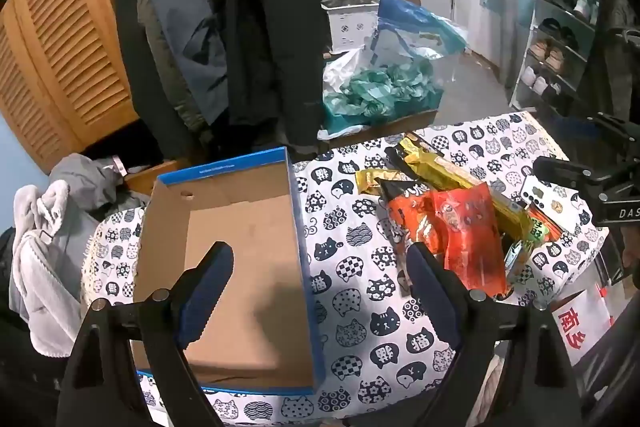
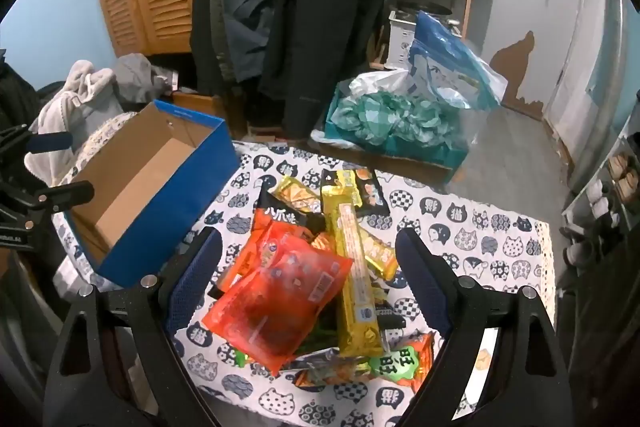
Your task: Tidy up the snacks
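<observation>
So nothing was packed yet: empty blue cardboard box (image 1: pixel 240 259), both claws spread wide, right claw (image 2: pixel 308 267) needed that orange packet (image 2: pixel 280 299).

Glossy plastic snack packets (image 2: pixel 280 291), matt cardboard box (image 1: pixel 240 227), printed cloth table cover (image 1: pixel 360 327)

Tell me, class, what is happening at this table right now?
A person holds a pair of tongs in each hand over a table with a cat-print cloth. The left tongs hang open over an empty blue box. The right tongs hang open above a pile of snack packets, with an orange packet and a long yellow packet on top. Nothing is gripped, and no snack is in the box yet.
</observation>
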Demonstrator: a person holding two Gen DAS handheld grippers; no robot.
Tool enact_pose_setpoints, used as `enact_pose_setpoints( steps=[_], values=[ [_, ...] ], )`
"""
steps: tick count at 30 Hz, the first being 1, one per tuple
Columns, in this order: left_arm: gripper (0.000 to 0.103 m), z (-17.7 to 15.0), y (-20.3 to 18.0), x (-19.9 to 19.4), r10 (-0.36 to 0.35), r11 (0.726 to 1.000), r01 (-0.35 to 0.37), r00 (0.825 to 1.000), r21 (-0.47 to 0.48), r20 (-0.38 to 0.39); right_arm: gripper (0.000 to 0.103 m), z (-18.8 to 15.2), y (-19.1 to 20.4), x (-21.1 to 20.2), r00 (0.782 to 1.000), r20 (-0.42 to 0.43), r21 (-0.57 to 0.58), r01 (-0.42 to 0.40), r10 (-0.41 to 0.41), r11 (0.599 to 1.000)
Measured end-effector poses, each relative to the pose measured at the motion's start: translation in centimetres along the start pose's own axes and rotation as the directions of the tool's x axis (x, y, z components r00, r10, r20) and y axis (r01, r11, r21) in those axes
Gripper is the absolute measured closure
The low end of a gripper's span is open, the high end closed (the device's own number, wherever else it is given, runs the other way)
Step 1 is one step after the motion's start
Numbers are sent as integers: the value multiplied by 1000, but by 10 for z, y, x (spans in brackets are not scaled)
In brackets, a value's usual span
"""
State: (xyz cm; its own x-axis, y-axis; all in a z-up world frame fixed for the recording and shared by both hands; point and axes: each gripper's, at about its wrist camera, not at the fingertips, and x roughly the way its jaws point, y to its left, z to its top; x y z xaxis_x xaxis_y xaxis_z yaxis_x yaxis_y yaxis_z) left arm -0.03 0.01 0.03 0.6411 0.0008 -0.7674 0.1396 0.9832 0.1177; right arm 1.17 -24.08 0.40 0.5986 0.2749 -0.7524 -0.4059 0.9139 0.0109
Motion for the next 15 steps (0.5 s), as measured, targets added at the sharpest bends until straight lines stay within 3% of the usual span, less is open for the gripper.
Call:
enact_pose_setpoints(
  steps=[15],
  values=[
    [13,-8,-9,1,-12,1000,12,1000,2,2,16,-3,-4,2,1000,-14,11,-2,3,1000]
  ],
)
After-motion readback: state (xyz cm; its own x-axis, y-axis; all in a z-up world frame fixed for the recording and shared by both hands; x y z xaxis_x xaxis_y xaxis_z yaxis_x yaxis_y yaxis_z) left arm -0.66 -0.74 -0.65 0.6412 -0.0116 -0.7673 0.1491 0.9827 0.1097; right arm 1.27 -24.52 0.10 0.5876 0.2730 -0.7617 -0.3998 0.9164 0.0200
